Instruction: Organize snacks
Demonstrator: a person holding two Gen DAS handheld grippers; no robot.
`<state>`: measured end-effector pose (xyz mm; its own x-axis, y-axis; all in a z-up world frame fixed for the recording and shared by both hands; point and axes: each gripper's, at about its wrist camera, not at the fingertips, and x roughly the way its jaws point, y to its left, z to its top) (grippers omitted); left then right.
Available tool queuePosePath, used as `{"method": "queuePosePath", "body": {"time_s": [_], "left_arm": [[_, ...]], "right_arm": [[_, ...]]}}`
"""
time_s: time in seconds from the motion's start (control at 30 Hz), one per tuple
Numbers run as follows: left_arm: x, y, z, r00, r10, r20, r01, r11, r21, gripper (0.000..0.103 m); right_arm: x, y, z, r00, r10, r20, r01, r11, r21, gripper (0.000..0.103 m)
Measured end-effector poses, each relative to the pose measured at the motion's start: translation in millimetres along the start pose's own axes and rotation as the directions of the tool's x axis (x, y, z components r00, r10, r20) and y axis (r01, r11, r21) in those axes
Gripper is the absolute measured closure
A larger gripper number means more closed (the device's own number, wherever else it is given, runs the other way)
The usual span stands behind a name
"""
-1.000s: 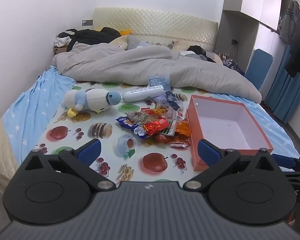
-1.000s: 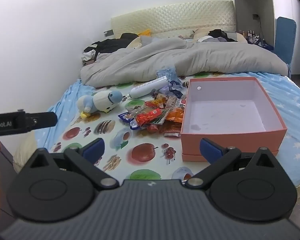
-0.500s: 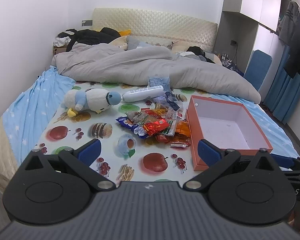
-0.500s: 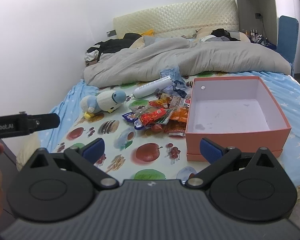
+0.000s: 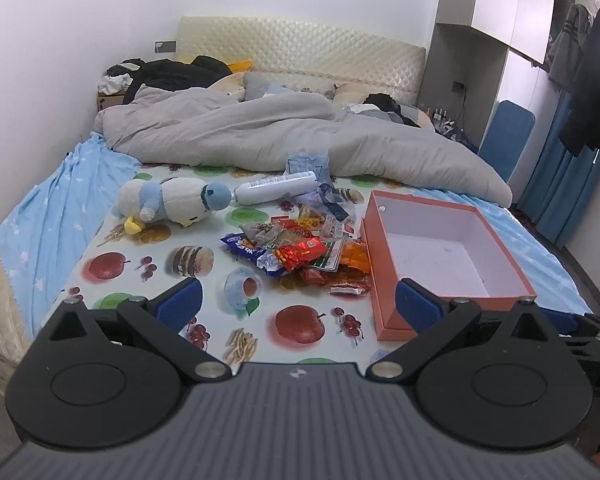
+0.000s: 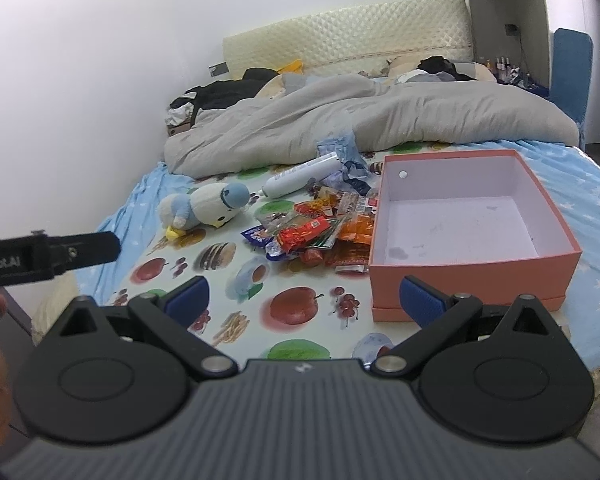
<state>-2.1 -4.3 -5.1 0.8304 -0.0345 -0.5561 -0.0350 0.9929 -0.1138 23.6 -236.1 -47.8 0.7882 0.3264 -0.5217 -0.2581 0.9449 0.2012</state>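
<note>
Both sets of tongs are released and carry nothing: the left tongs [image 5: 296,300] and right tongs [image 6: 304,298] hang at the foot of the bed [image 5: 112,268], blue pads spread wide, well short of anything. Ahead of them the snacks [image 5: 300,250] lie in one loose heap of wrappers on the fruit-print sheet, just beside the left wall of the box [image 6: 472,272], which sits open with nothing in it. Behind the heap are a white bottle [image 5: 276,194] and a plush penguin [image 5: 172,204].

Risks, as I judge them: the packets overlap, so a pinch may drag up two or slip off the glossy film. The soft mattress may give under a downward press. A few pieces at the far edge may be scraps rather than snacks; the view is too small to tell.
</note>
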Motion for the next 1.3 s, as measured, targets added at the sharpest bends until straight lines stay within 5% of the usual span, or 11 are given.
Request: {"method": "queuePosePath", "body": {"time_s": [0.53,1.3], "left_arm": [[2.5,-10.2,19.0,1.000,-0.027,0.013,0.026,0.999,0.041,0.000],[28.0,-1.8,8.7,0.997,-0.037,-0.067,0.039,0.999,0.032,0.000]], "right_arm": [[-7.1,-6.4,1.6,0.999,-0.001,0.034,0.000,1.000,0.028,0.000],[10.3,0.5,-5.0,0.998,0.046,-0.044,-0.044,0.998,0.042,0.000]]}}
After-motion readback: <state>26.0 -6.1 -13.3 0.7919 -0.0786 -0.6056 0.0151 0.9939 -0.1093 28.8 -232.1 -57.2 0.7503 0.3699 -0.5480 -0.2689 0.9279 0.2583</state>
